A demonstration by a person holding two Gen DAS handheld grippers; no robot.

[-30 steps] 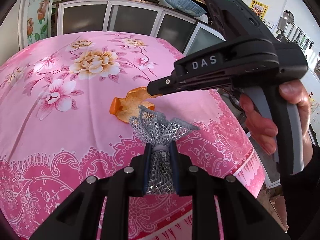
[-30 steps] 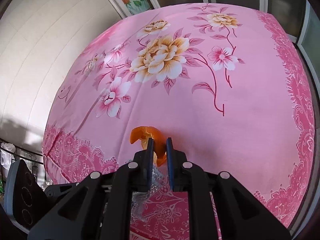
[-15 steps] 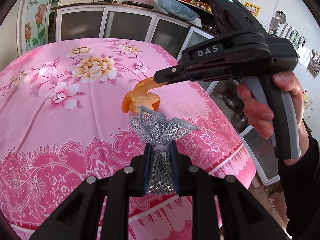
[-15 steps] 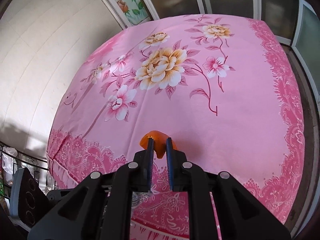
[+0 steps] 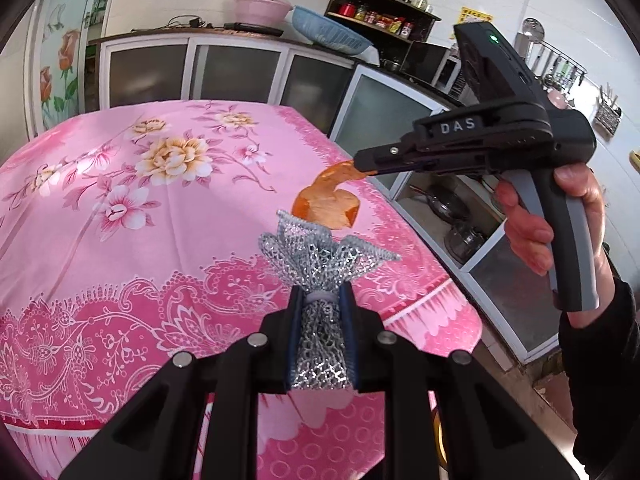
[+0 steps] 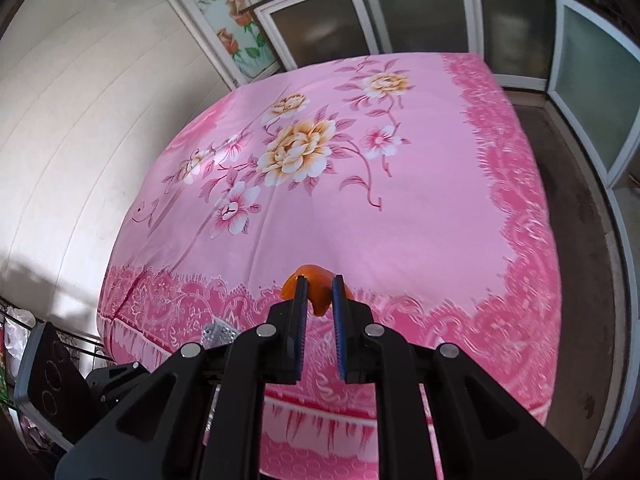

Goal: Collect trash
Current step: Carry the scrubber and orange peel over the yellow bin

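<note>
Orange peel (image 5: 326, 200) now lifted off tablecloth (image 5: 120, 184).

L gripper (image 5: 322, 320) clamped, tilted down; R gripper (image 6: 319, 304) pinched, held in hand (image 5: 560, 216).

a home kitchen: spice shelf (image 5: 384, 12), hanging utensils (image 5: 560, 68), cabinets (image 5: 192, 72) (glass-fronted), floral-clothed table (image 5: 120, 200).

Pink floral tablecloth (image 5: 120, 184), glass-fronted cabinets (image 5: 192, 72), pink basin (image 5: 262, 6), blue basket (image 5: 330, 36), shelf of what look like jars (image 5: 384, 4)
</note>
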